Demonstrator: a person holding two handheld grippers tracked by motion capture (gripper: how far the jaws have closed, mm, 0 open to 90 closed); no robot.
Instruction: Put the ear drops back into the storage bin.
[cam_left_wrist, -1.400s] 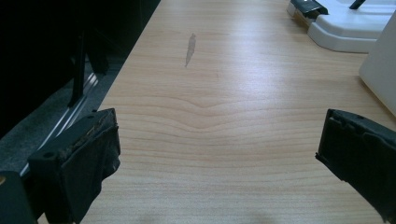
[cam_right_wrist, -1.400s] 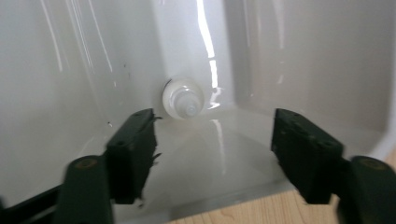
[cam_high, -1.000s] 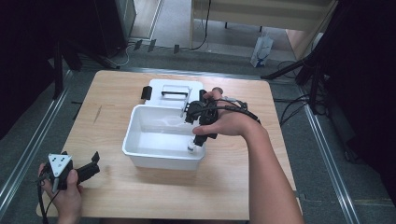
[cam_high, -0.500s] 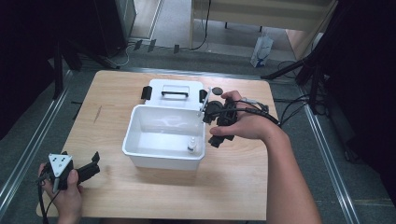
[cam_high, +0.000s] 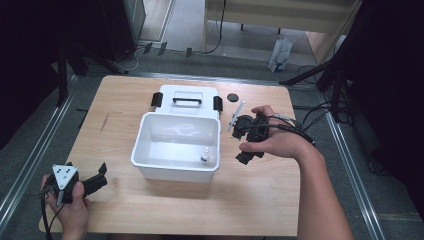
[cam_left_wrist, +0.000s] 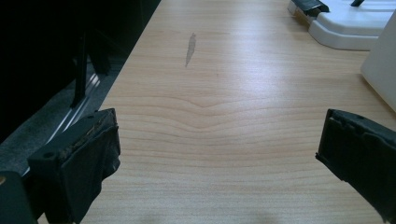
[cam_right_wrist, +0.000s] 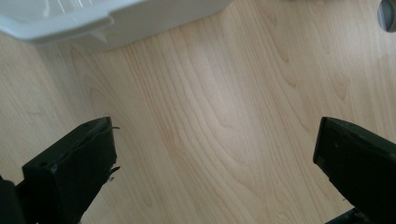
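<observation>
A pale wooden surface (cam_high: 125, 105) carries an open white bin (cam_high: 176, 146) at its middle, with the bin's lid (cam_high: 186, 99) lying flat just behind it. A small bottle (cam_high: 205, 156) stands inside the bin near its right wall. The right tongs (cam_high: 245, 142) hang beside the bin, jaws wide apart, holding nothing. The left tongs (cam_high: 97, 181) rest at the near left corner, likewise spread and holding nothing.

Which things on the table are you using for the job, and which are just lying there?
Probably in use:
white box
small bottle inside it
right gripper, open, beside the box

Just lying about, it seems:
lid
syringe
black cap
left gripper, open
</observation>
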